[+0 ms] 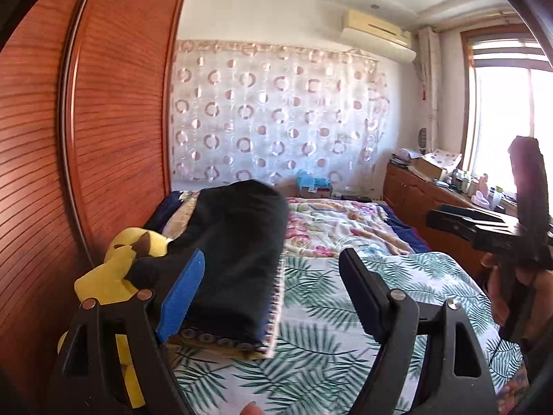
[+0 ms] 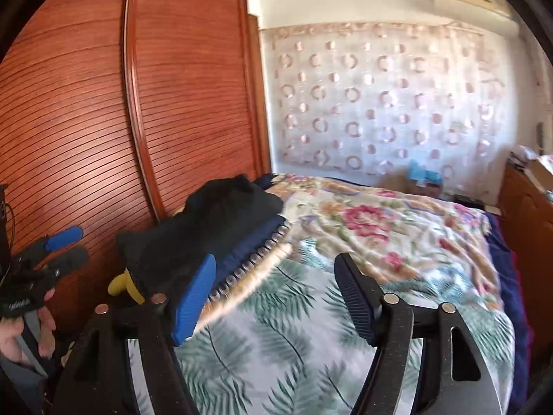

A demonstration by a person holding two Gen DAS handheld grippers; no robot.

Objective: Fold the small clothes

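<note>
A folded black garment (image 1: 238, 252) lies on top of a small stack of folded clothes at the bed's left side; it also shows in the right wrist view (image 2: 214, 228), with a navy folded piece (image 2: 249, 245) under it. My left gripper (image 1: 273, 294) is open and empty, just in front of the stack. My right gripper (image 2: 276, 297) is open and empty, above the leaf-print cover, right of the stack. The right gripper's body shows at the right edge of the left wrist view (image 1: 511, 228); the left gripper's fingertips (image 2: 65, 238) show at the left of the right wrist view.
The bed (image 1: 345, 311) has a leaf-print cover and a floral blanket (image 2: 380, 221) behind it. A yellow plush toy (image 1: 117, 269) lies left of the stack. A wooden wardrobe (image 2: 172, 103) stands at the left. A cluttered wooden cabinet (image 1: 421, 186) stands at the right under the window.
</note>
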